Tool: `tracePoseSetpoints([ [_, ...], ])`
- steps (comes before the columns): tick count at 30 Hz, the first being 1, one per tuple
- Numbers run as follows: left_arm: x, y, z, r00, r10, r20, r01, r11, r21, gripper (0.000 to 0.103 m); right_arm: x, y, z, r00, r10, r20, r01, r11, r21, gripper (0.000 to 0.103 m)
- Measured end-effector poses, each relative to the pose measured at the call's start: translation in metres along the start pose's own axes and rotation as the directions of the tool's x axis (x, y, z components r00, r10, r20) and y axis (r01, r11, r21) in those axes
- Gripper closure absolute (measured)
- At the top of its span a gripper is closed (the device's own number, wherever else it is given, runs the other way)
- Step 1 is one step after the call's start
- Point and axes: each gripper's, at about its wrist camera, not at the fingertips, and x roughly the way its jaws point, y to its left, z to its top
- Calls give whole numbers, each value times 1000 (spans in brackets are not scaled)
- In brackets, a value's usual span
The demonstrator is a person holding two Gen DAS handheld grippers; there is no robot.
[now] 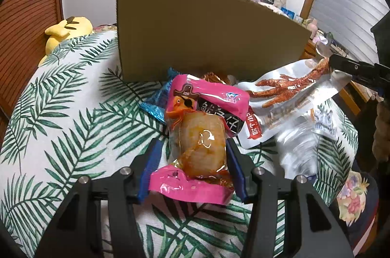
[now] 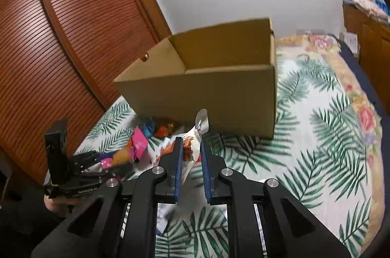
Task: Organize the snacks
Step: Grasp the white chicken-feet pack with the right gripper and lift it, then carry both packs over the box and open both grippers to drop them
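cardboard box [image 1: 209, 33] on the bedspread [image 1: 61, 99] at twelve o'clock, snack packets [image 1: 204, 116] heaped before it, plush toy [image 1: 65, 31] at ten o'clock

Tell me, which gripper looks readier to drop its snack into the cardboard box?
Probably the right gripper: its chicken-foot packet is lifted near the open cardboard box, while the left gripper holds the pink packet lower.

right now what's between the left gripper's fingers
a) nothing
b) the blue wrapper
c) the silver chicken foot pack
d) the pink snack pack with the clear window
d: in the left wrist view the left gripper has its blue pads on either side of the pink snack pack, while the silver chicken foot pack is held at its end by the right gripper.
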Motion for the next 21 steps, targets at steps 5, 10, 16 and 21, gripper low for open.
tracePoseSetpoints([
  [5, -12, 5, 6, 999, -1, 46, 2, 1000, -14, 52, -6, 21, 13, 999, -35, 25, 36, 997, -72, 93],
  [10, -25, 2, 12, 996, -5, 85, 7, 1000, -18, 52, -14, 39, 22, 996, -71, 46, 76, 988, -135, 94],
  [16, -45, -5, 21, 991, -14, 131, 16, 1000, -16, 52, -26, 61, 32, 991, -108, 73, 122, 969, -216, 95],
  [21, -59, -8, 32, 985, -20, 171, 23, 1000, -13, 52, -40, 76, 41, 986, -128, 105, 152, 952, -265, 96],
])
